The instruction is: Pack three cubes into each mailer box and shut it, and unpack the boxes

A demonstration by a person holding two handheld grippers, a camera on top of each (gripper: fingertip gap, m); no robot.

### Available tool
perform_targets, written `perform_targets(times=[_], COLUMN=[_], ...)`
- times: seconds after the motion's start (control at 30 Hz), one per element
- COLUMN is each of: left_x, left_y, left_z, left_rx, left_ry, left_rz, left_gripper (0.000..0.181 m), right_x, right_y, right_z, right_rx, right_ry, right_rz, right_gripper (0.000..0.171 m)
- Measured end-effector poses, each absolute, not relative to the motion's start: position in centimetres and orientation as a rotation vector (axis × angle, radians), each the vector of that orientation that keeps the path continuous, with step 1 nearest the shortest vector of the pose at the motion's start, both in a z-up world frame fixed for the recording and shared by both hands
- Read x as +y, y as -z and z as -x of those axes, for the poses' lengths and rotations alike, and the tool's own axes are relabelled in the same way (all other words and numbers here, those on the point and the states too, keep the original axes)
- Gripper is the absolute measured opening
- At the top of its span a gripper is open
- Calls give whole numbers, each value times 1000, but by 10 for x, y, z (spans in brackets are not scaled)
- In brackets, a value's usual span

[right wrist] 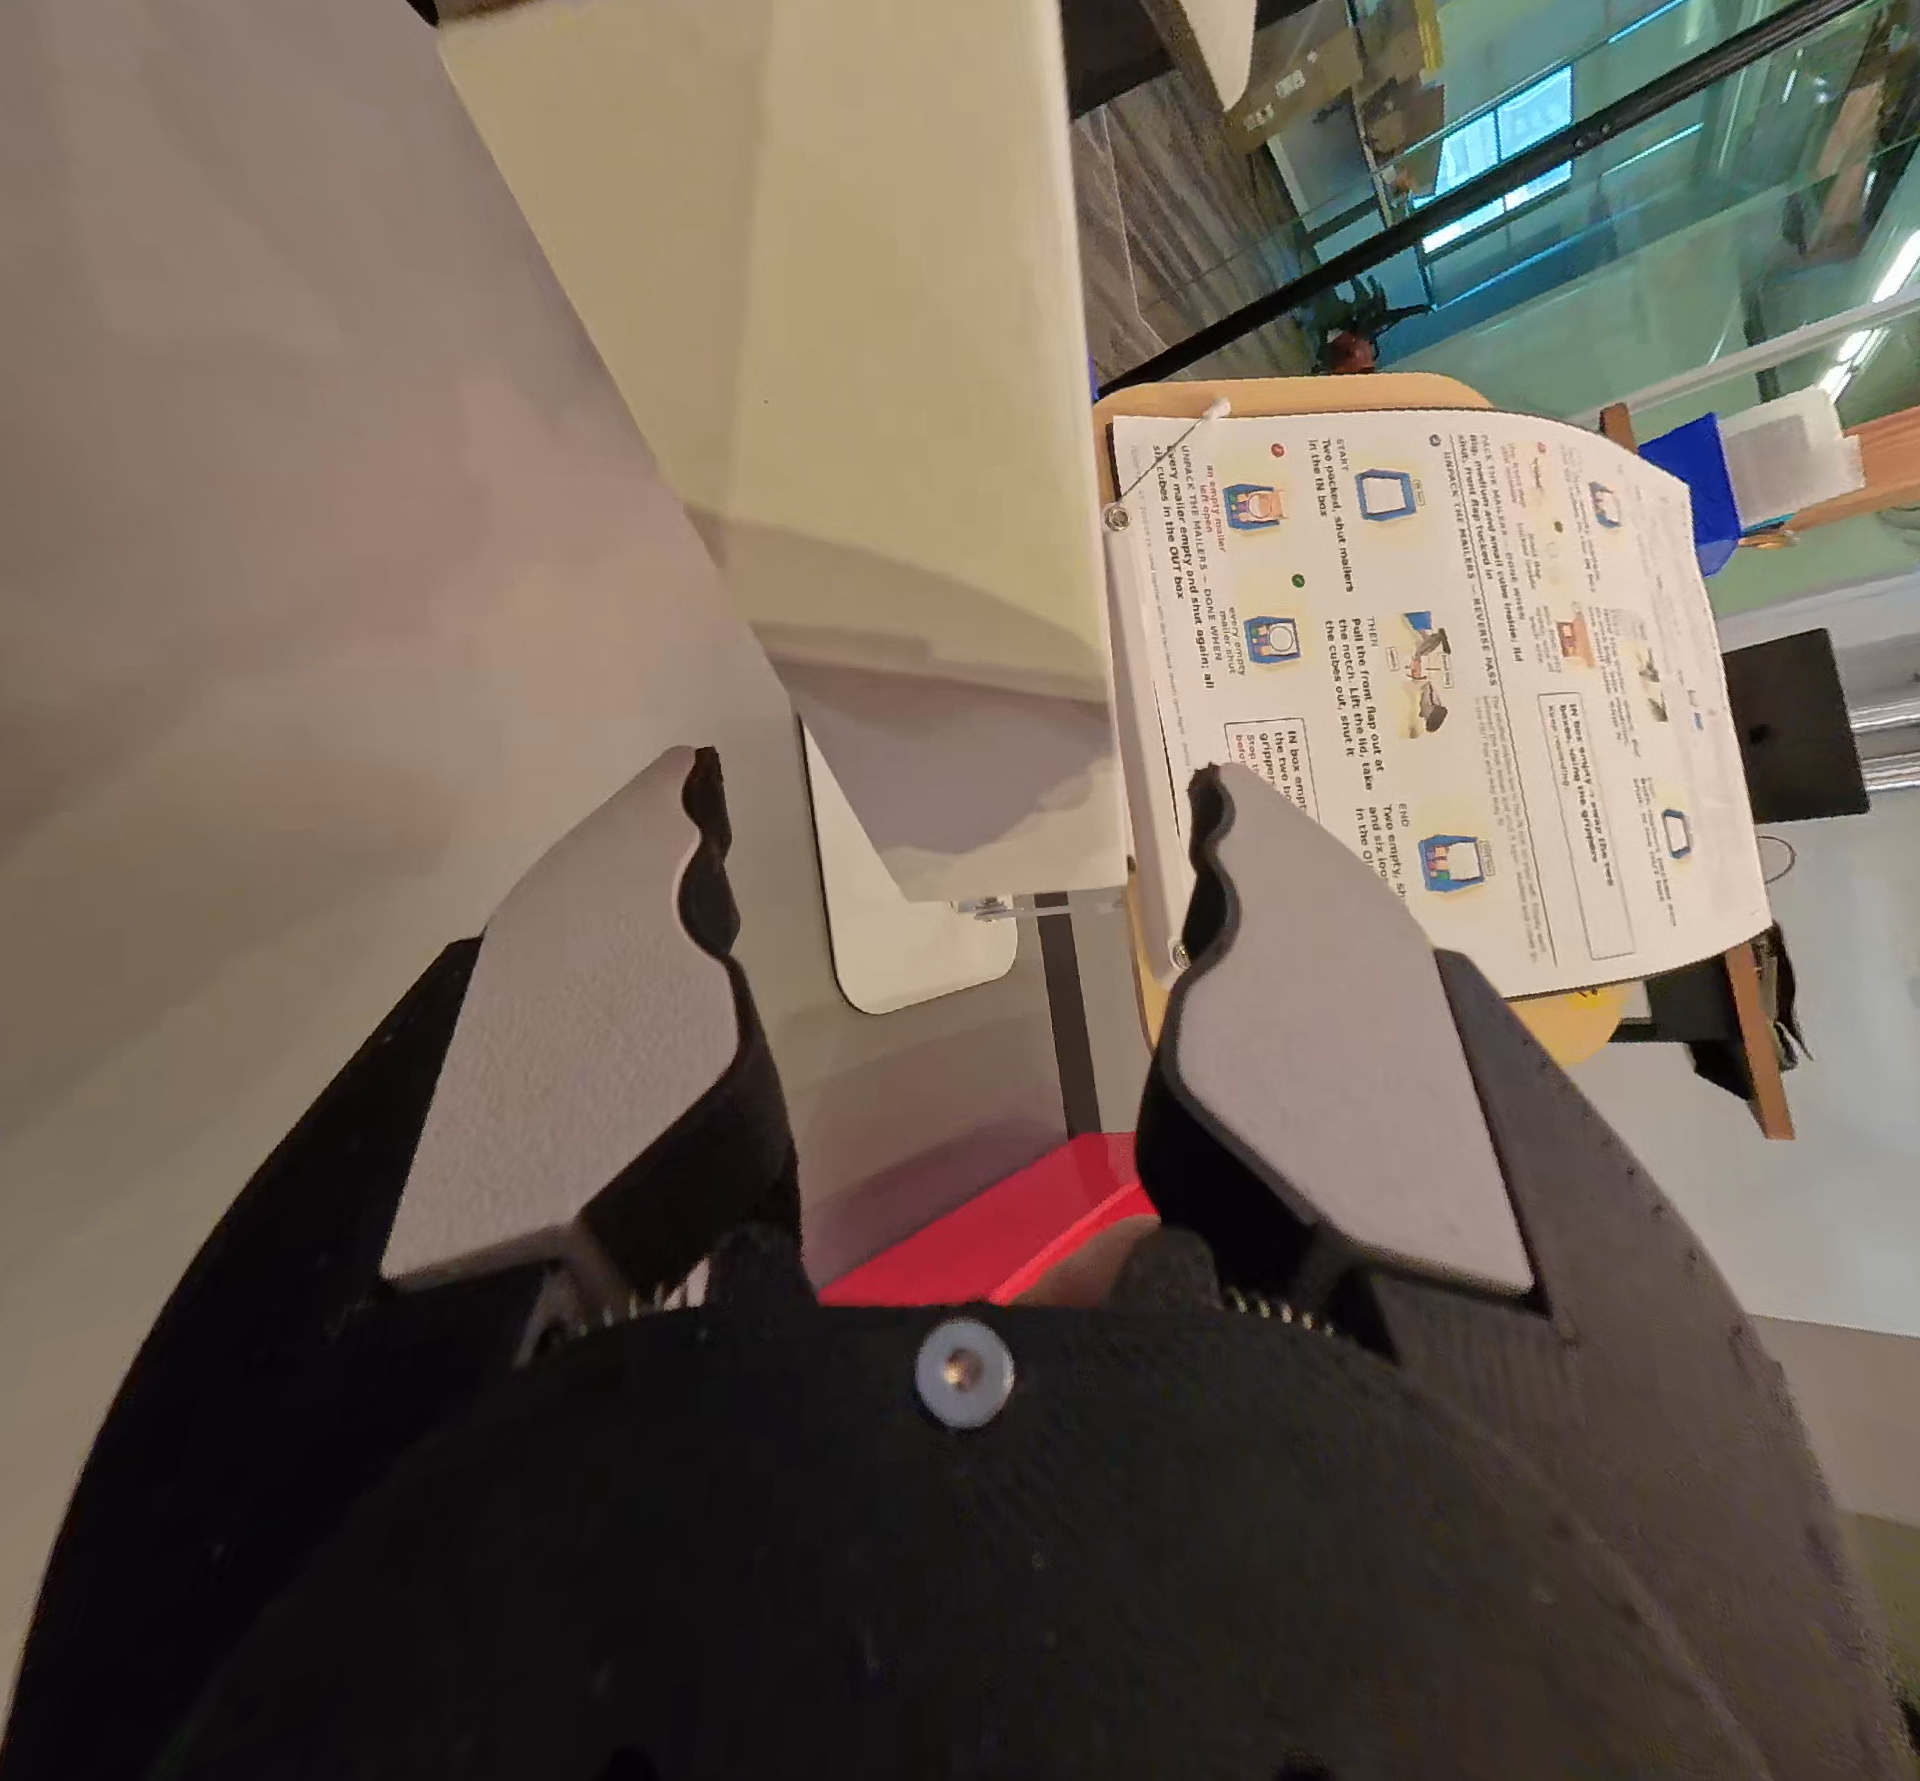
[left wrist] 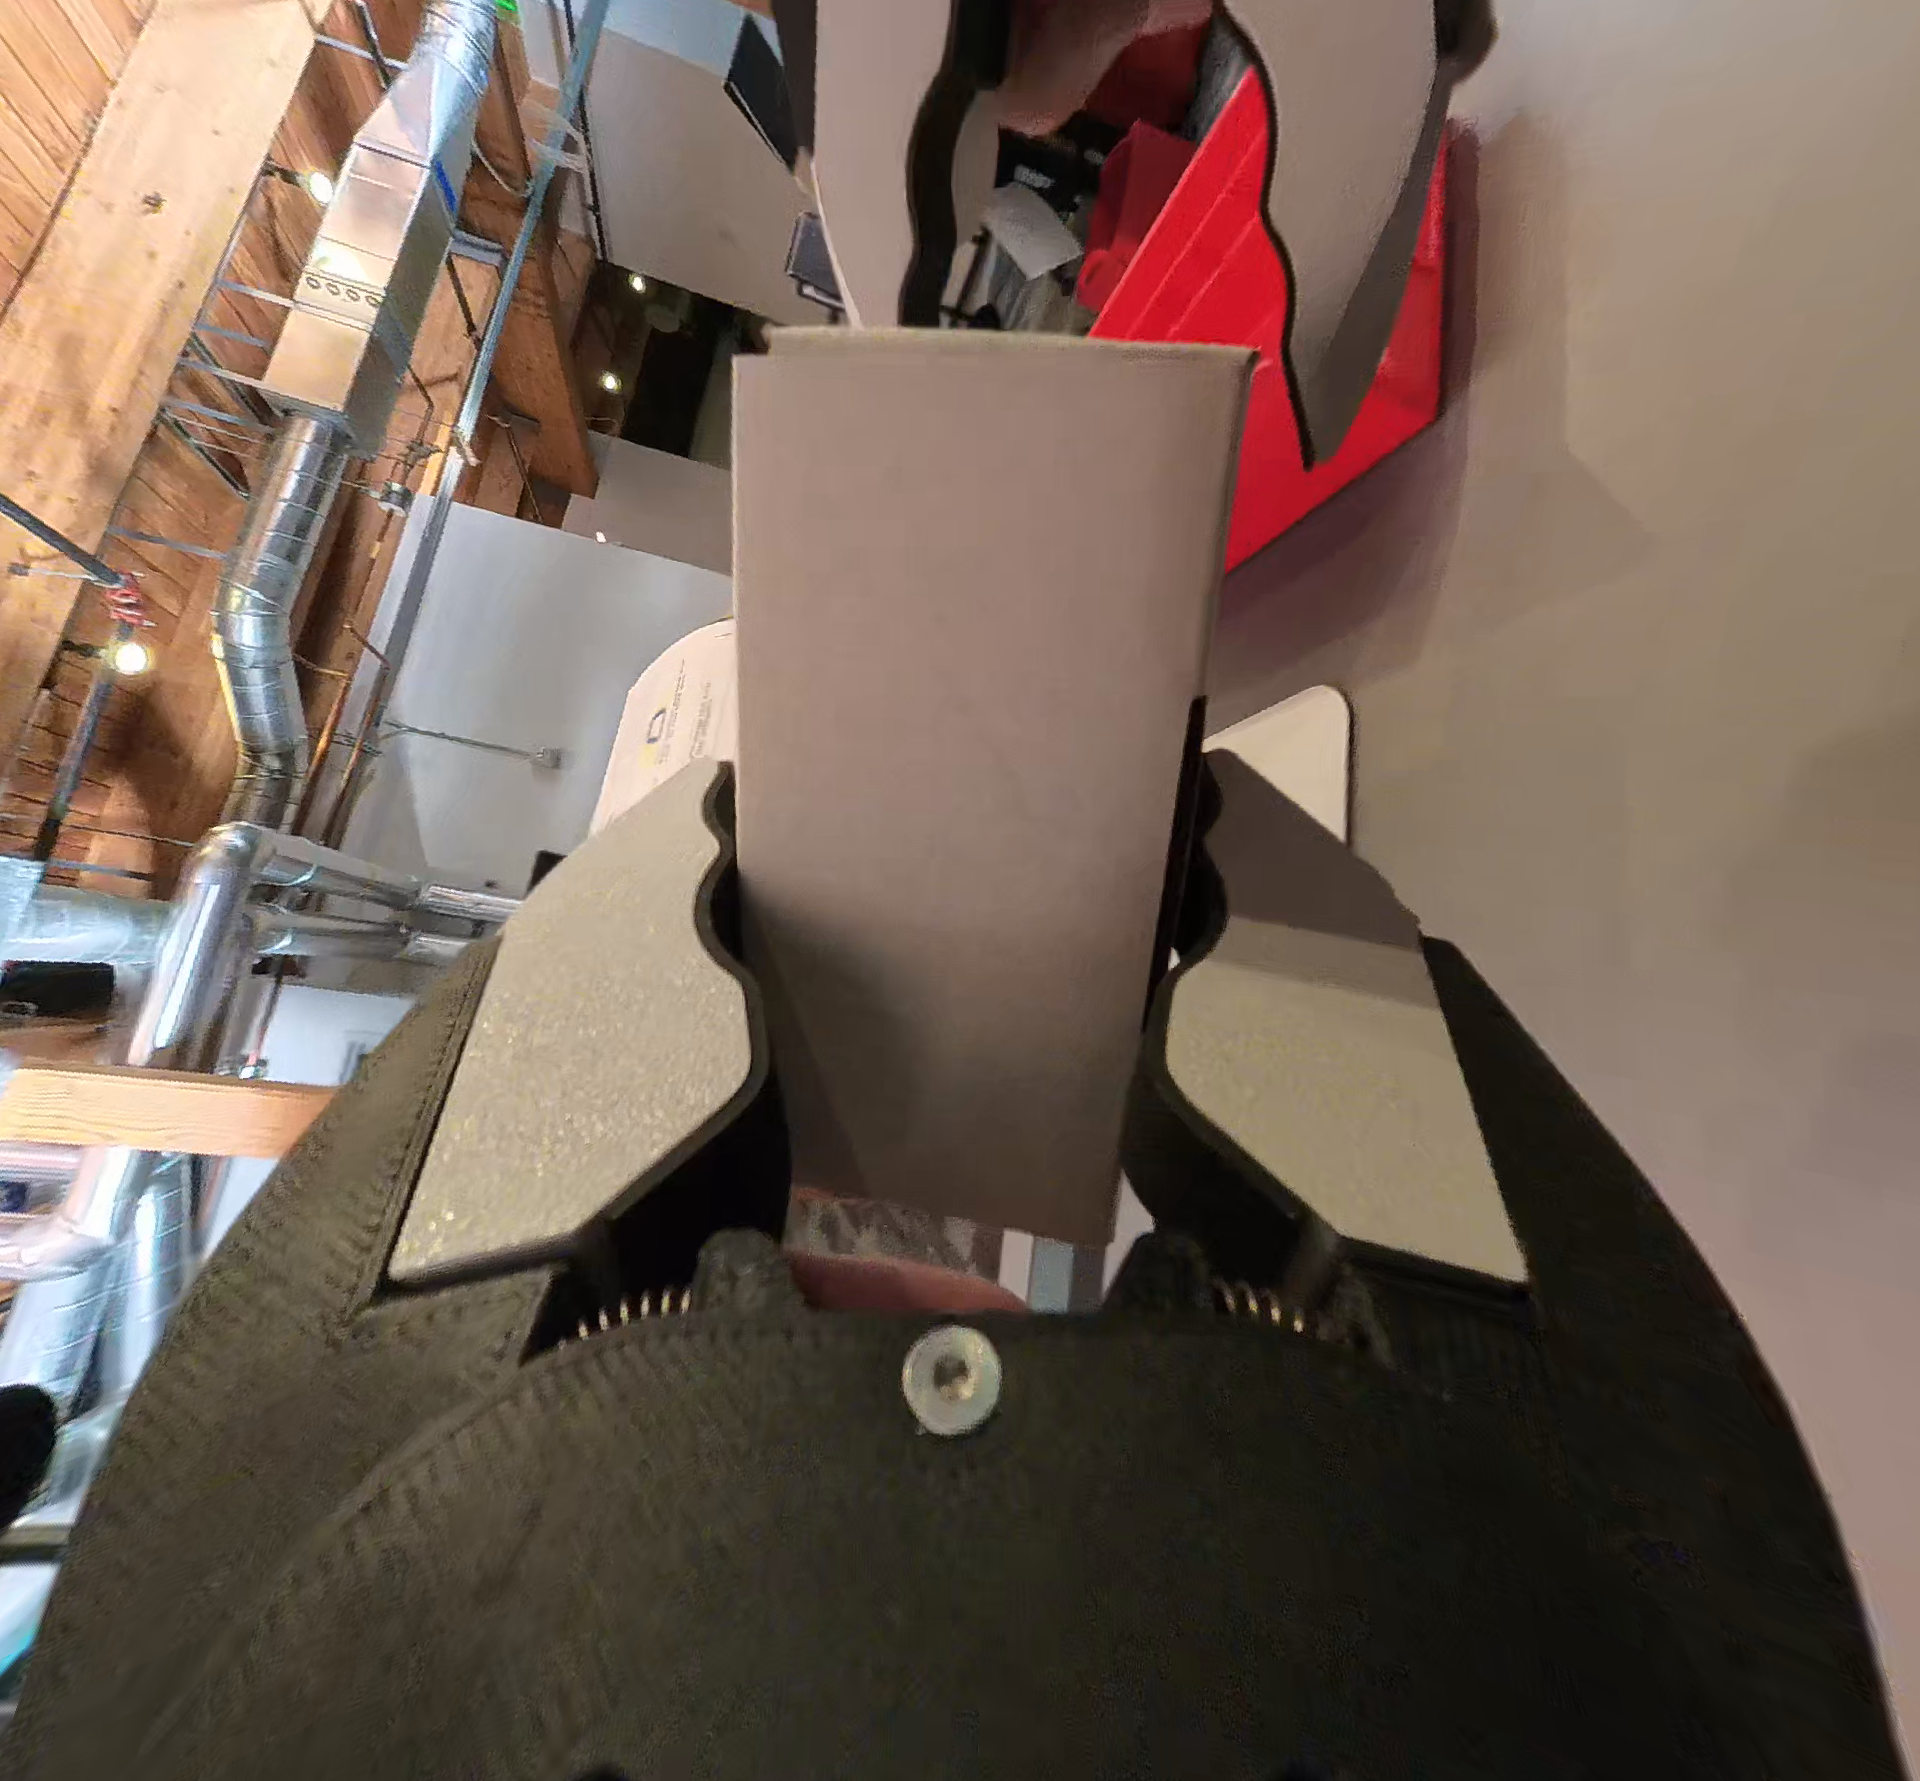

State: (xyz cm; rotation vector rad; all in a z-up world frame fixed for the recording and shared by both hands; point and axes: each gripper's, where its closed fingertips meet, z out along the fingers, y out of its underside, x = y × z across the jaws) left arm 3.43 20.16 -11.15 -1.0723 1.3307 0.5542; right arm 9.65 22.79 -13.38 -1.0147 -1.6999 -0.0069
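Observation:
A white mailer box (left wrist: 977,588) stands lengthwise between the fingers of my left gripper (left wrist: 966,775), which is shut on its two sides and holds it off the white table (left wrist: 1662,692). My right gripper (left wrist: 1091,360) shows at the top of the left wrist view, jaws open, its fingertips at the box's far end. In the right wrist view the same box (right wrist: 831,329) rises just beyond my right gripper (right wrist: 956,781), which is open and empty. The box looks closed from here. No cubes are in view.
A red bin (left wrist: 1195,277) sits on the table behind the box and also shows under the right gripper (right wrist: 997,1222). A printed instruction sheet (right wrist: 1455,692) on a wooden board stands to the right. The table surface (right wrist: 208,484) fills the left of the right wrist view. There is about 8 cm between the tips of the two grippers.

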Motion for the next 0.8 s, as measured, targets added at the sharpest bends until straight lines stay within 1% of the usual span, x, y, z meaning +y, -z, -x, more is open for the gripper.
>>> perform_targets(times=[0.1, 0.13, 0.17, 0.2, 0.47, 0.57, 0.8], left_x=[201, 200, 200, 200, 203, 204, 208], left_y=[112, 112, 113, 113, 119, 121, 134], left_z=[-37, -38, -39, -38, -36, -36, -33], left_rx=[1327, 1330, 1326, 1322, 1274, 1266, 1228], left_ry=[-521, -496, -476, -462, -126, -59, 187], left_rz=[1076, 1084, 1089, 1097, 1249, 1265, 1396], left_gripper=[79, 79, 80, 79, 80, 80, 80], right_x=[224, 222, 222, 221, 214, 214, 212], right_y=[135, 134, 134, 134, 132, 132, 140], right_z=[-89, -88, -87, -86, -85, -85, -86], right_rx=[-1694, -1692, -1692, -1694, -1751, -1766, -1806], right_ry=[-8, -17, -25, -34, -292, -322, -553], right_rz=[962, 952, 943, 941, 1015, 1040, 1198], right_gripper=[78, 73, 64, 59, 58, 58, 58])
